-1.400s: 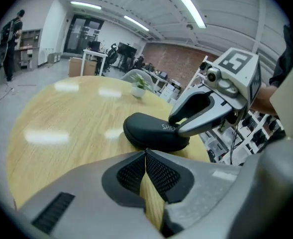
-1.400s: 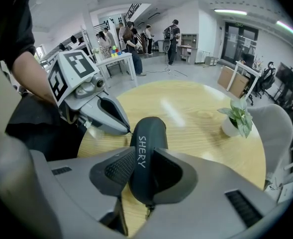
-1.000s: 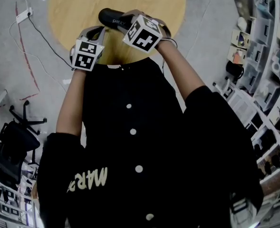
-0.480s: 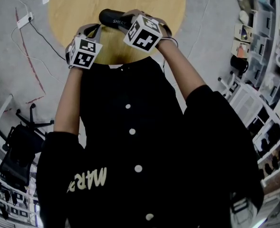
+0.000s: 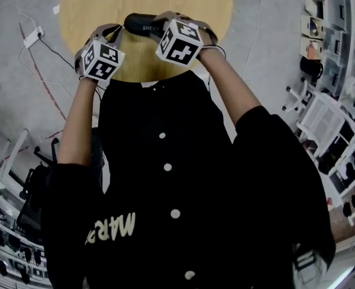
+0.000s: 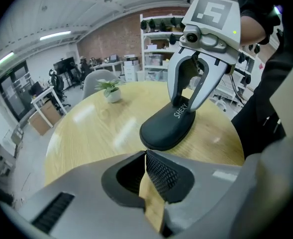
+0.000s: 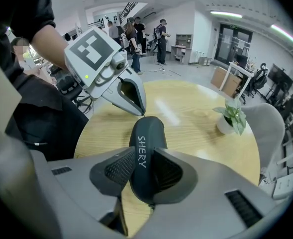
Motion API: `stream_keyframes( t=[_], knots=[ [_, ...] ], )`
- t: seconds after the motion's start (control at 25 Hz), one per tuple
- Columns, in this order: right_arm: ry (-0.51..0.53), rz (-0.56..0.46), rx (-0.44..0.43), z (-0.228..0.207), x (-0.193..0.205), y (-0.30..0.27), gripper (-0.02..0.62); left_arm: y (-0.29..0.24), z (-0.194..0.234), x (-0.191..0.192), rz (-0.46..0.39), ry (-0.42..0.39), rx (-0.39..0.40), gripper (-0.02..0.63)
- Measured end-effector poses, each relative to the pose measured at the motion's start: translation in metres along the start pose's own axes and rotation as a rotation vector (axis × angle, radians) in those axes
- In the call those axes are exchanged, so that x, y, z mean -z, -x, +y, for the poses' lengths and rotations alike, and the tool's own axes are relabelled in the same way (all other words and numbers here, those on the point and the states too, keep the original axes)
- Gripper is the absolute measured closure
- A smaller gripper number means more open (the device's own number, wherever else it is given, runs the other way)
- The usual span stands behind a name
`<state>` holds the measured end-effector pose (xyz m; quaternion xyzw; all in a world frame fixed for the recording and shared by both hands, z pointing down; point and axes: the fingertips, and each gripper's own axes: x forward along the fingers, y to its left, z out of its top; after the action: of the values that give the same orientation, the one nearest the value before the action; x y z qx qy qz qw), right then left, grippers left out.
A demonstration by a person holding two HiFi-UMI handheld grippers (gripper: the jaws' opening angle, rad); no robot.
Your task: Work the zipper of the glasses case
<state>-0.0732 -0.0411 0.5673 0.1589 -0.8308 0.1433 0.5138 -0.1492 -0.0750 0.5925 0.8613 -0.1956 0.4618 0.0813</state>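
Wooden table point(image 5: 93, 5) under glasses case point(image 5: 142, 24); grey floor point(image 5: 8, 59); perhaps stocked shelves point(image 6: 158, 44).

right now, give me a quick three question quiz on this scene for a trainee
1. True or false: the jaws of the right gripper are clamped on the glasses case.
2. What else stands on the round table? A. a mug B. a small potted plant C. a laptop
3. Fill in: the jaws of the left gripper are ____ (open or shut).
Key: 1 true; 2 B; 3 shut.
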Motion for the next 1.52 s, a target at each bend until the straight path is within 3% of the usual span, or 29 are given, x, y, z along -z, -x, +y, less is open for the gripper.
stream_keyframes(
  t=[0.56,0.92,1.28,1.52],
  knots=[
    [0.03,-0.004,0.026,-0.003,0.006,0.006,0.474,-0.016,0.012,-0.035,0.022,-0.357,0.098,0.595],
    [0.068,0.005,0.035,0.0,0.005,0.0,0.477,-0.025,0.011,-0.041,0.052,-0.509,0.231,0.595],
    [0.103,0.018,0.045,-0.004,0.011,0.0,0.477,-0.036,0.005,-0.057,0.153,-0.628,0.47,0.594],
    [0.112,0.02,0.047,0.002,0.012,0.006,0.477,-0.03,-0.005,-0.061,0.183,-0.6,0.528,0.594]
  ],
)
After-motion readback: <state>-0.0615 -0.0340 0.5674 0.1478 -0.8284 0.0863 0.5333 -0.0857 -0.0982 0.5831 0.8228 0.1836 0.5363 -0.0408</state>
